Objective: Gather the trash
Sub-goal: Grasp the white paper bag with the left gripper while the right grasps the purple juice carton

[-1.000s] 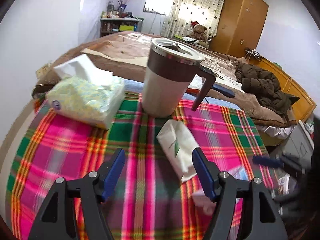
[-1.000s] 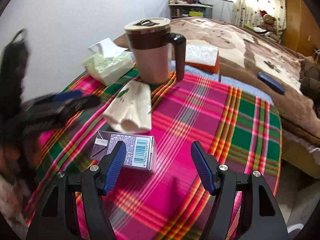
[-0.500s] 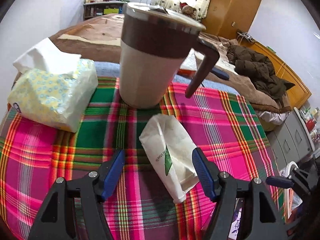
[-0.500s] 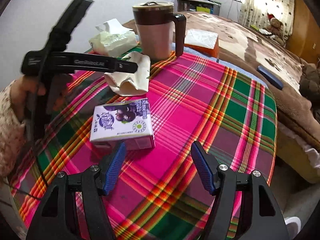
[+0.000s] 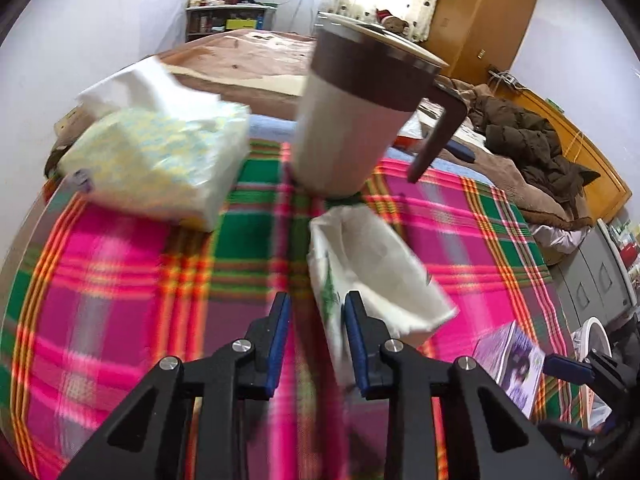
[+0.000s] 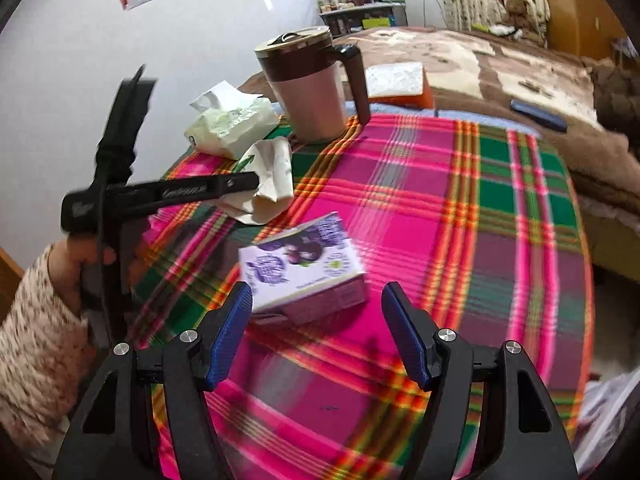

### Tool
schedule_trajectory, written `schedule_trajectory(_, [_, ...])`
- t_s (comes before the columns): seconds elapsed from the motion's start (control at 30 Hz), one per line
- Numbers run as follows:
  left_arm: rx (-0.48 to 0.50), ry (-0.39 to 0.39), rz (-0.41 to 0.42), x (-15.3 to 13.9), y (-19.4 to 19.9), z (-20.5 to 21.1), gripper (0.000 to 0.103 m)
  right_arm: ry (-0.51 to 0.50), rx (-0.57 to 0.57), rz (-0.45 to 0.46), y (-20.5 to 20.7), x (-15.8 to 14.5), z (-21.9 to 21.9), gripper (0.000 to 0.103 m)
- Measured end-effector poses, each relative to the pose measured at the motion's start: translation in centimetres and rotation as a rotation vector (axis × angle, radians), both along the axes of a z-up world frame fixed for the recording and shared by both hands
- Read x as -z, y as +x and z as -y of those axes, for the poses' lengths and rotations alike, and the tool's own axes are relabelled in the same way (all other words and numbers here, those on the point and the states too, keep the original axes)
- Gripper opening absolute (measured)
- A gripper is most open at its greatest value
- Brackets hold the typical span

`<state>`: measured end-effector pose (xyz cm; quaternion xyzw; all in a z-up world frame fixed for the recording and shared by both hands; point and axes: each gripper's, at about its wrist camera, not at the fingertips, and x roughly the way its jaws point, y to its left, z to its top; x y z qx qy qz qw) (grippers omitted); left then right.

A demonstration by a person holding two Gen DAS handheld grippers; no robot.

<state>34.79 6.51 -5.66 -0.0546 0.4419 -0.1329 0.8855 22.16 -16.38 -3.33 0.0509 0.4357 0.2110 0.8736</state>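
On your left, the tissue pack [image 5: 160, 160] sits at about ten o'clock on the plaid tabletop [image 5: 120, 280], with the lidded mug [image 5: 360, 120] at twelve o'clock behind the trash; neither looks like waste, so both are best left where they stand. Your left tongs [image 5: 314, 340] are narrowed to a slim gap around the near edge of the crumpled paper bag [image 5: 380, 272], which lies just in front of the mug. The blue pads [image 5: 354, 332] flank the bag's white edge, but motion blur hides whether they truly pinch it, so I cannot tell if you have it. Taking the bag by its thin edge makes sense: the body is too wide and soft for the tongs.

Moving right, the purple juice carton [image 6: 304, 272] lies on its side at twelve o'clock from your right tongs [image 6: 316, 336]. Those tongs are spread wide and hold nothing, the fingers set either side of the carton's near end, apparently lined up to take its narrow width. Beyond, at one o'clock, the bed [image 6: 480, 60] carries an orange-edged box [image 6: 400, 84].
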Motion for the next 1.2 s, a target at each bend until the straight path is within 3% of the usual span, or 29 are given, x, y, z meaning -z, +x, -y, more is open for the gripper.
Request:
schedule_trajectory(0.5, [-0.059, -0.103, -0.002, -0.3, -1.3, -3.6, 0.031, -0.063, 0.243, -0.057, 1.3, 0.8, -3.9, 0.069])
schedule_trajectory(0.57, [-0.070, -0.106, -0.003, -0.4, -1.3, -3.7, 0.035, -0.090, 0.289, -0.073, 1.7, 1.1, -4.0, 0.069])
schedule_trajectory(0.63, [-0.066, -0.111, 0.002, -0.5, -1.3, -3.6, 0.049, -0.102, 0.307, -0.079, 2.1, 1.4, -3.9, 0.069])
schedule_trajectory(0.83, [-0.069, -0.193, 0.018, -0.8, -0.9, -3.0, 0.070, -0.063, 0.391, -0.074, 2.2, 1.9, -1.6, 0.069])
schedule_trajectory(0.93, [-0.044, -0.201, 0.008, -0.7, -0.5, -2.0, 0.070, -0.010, 0.397, -0.054, 1.9, 1.7, -1.0, 0.069])
schedule_trajectory(1.1, [-0.018, -0.169, -0.007, -0.1, 0.0, -0.4, 0.070, -0.028, 0.471, -0.040, 1.2, 1.8, 0.8, 0.069])
schedule_trajectory(1.2, [-0.013, -0.196, -0.038, 0.7, 0.5, 0.0, 0.067, -0.055, 0.531, -0.037, 0.6, 1.9, 2.3, 0.069])
